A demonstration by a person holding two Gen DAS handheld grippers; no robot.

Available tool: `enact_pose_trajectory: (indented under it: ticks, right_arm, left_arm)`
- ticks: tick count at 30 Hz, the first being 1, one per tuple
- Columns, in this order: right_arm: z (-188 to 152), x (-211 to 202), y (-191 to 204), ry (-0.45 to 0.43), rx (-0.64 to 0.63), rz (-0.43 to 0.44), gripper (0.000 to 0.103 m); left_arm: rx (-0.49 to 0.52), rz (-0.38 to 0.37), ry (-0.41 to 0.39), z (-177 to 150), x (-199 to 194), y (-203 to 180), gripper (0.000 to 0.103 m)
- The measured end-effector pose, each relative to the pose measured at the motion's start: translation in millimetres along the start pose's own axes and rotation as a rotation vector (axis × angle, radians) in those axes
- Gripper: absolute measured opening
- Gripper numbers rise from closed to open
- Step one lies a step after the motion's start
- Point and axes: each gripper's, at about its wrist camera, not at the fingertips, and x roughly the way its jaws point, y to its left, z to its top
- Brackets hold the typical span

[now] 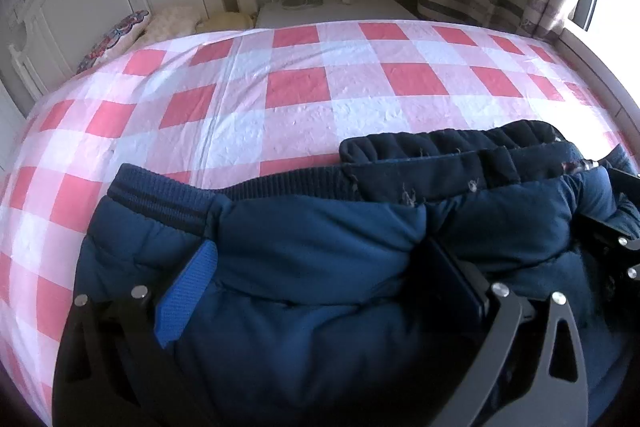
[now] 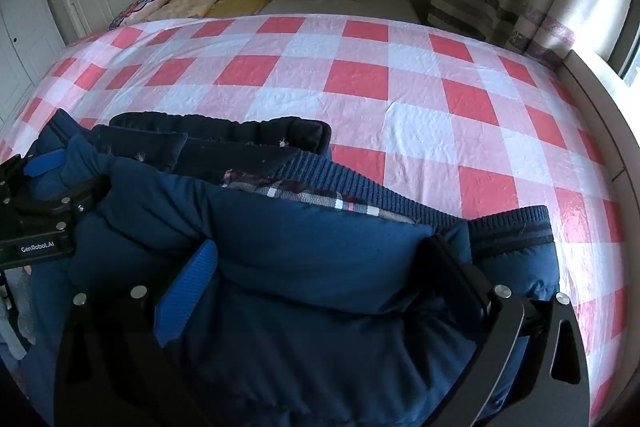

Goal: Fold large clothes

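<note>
The navy padded jacket (image 1: pixel 320 267) is held up at the near edge of the bed, over the checked bedsheet (image 1: pixel 280 87), so it can probably be laid flat there for folding; the left gripper (image 1: pixel 320 275) has its fingers clenched on a thick bunch of the fabric near the ribbed hem (image 1: pixel 160 195); the right gripper (image 2: pixel 320 267) grips the padded cloth just beside the plaid lining (image 2: pixel 312 197); two holds, one toward each side, keep the heavy garment spread and not sagging.
</note>
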Motion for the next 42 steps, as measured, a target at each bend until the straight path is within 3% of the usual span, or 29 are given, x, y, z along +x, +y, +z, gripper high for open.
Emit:
enact_pose_trajectory:
  ticks: [2,5,7,11,20,23,25,27,29,32,38,42]
  right_arm:
    - [3,-11,0,0.004,0.018,0.002,0.098]
    - [10,-30,9,-0.055,0.023,0.039,0.098]
    - [19,-31,21,-0.081,0.006,0.025,0.098]
    - [22,14,38,0.012,-0.027,-0.045,0.099]
    - [19,8,25,0.014,0.021,0.038,0.098]
    - [3,-38,22,-0.061,0.011,0.076,0.098]
    - [-18,-66,27,-0.110,-0.063,0.082,0.098]
    - [-32,-65,33,-0.081,-0.103,0.070,0.098]
    - [-44,-46,38,-0.023,-0.123,0.052,0.098]
    - [-50,-34,39,-0.023,-0.102,0.050,0.099]
    - [-52,-45,32,-0.028,-0.070,0.069,0.098]
    - [-79,-83,51,-0.080,-0.147,0.124,0.098]
  left_arm:
    - [-0.006,0.023,-0.004,2,-11,2,0.101]
    - [-0.002,0.040,-0.060,9,-27,2,0.101]
    - [-0.017,0.056,-0.055,16,-22,5,0.101]
    - [-0.053,0.016,0.014,16,4,14,0.101]
    - [-0.102,-0.040,0.008,10,1,22,0.101]
    - [-0.157,-0.097,0.007,-3,-27,36,0.101]
    - [-0.099,-0.094,-0.050,-17,-51,35,0.101]
    - [-0.044,-0.058,-0.064,-29,-55,28,0.101]
    - [-0.005,-0.037,-0.026,-40,-40,20,0.101]
    - [0.021,0.018,-0.040,-44,-36,12,0.101]
    - [-0.021,0.014,-0.062,-49,-50,24,0.101]
    - [-0.009,-0.103,-0.118,-76,-95,16,0.101]
